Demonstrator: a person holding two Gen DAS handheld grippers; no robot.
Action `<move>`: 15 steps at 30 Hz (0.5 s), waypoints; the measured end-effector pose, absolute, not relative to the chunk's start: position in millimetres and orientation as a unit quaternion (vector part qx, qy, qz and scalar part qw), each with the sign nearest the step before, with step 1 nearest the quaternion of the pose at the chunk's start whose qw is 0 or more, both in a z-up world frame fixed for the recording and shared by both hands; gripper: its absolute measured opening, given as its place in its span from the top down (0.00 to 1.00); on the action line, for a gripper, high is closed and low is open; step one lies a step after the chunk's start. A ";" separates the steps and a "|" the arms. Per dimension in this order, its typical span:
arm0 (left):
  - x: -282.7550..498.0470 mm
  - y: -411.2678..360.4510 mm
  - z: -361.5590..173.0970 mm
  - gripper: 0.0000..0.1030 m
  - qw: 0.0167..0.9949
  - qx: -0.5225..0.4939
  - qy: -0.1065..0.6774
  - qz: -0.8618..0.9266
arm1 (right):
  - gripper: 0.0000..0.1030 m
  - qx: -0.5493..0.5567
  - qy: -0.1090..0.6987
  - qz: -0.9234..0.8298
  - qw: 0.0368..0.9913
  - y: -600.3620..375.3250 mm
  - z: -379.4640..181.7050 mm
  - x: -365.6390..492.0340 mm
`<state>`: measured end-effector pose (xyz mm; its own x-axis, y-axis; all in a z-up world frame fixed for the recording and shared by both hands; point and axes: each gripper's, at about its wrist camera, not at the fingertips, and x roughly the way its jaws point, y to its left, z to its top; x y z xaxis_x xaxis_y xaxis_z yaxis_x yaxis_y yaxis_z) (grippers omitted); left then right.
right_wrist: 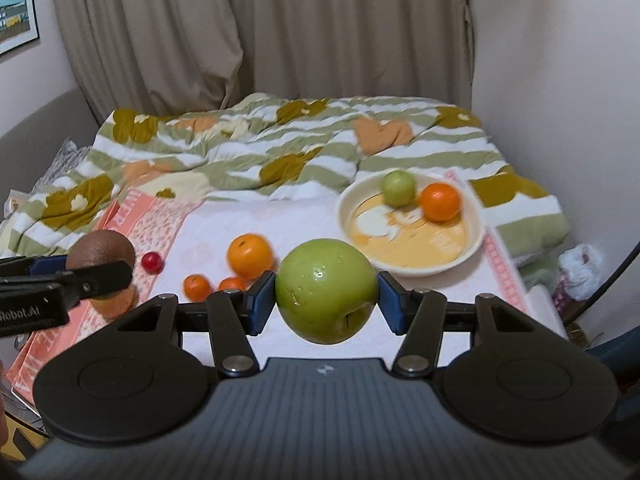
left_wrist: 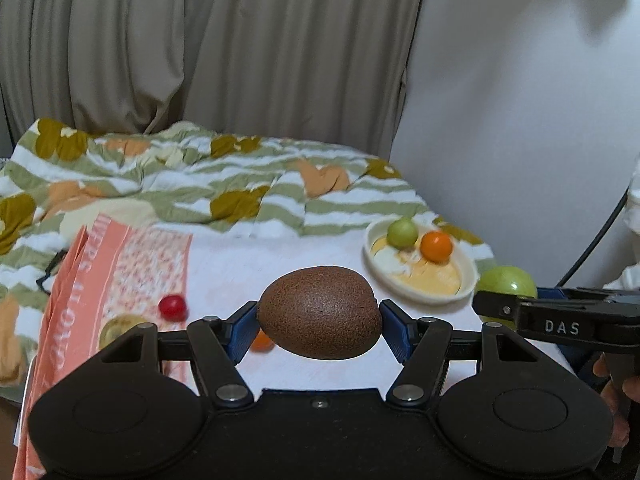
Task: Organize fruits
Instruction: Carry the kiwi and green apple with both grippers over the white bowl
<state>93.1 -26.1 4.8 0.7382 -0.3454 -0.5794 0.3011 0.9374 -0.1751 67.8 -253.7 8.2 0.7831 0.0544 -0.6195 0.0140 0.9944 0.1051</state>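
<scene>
Left gripper (left_wrist: 319, 322): fingers clamp a brown kiwi (left_wrist: 319, 312), lifted. Right gripper (right_wrist: 326, 299): fingers clamp a green apple (right_wrist: 326, 290). Bowl (right_wrist: 476, 236) holds small green fruit (right_wrist: 398, 187) and orange (right_wrist: 440, 202).

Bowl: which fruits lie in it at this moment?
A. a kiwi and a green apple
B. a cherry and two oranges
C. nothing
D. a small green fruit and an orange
D: the bowl holds a small green fruit and an orange; the kiwi and the big apple are each clamped in a gripper.
</scene>
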 end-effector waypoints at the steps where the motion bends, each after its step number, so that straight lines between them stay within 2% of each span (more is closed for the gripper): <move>1: 92.8 -33.2 9.4 0.33 0.934 -0.035 0.312 -0.170 | 0.32 0.051 0.328 0.010 0.943 -260.5 11.3 67.4; 15: 114.2 -140.7 33.0 0.33 0.952 -0.065 0.280 -0.109 | 0.32 0.013 0.311 0.069 0.948 -370.1 28.2 105.0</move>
<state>114.2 -140.7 33.0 0.8195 -0.2448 -0.5182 0.1720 0.9676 -0.1851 105.0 -370.1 28.2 0.7967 0.1396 -0.5881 -0.1236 0.9900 0.0676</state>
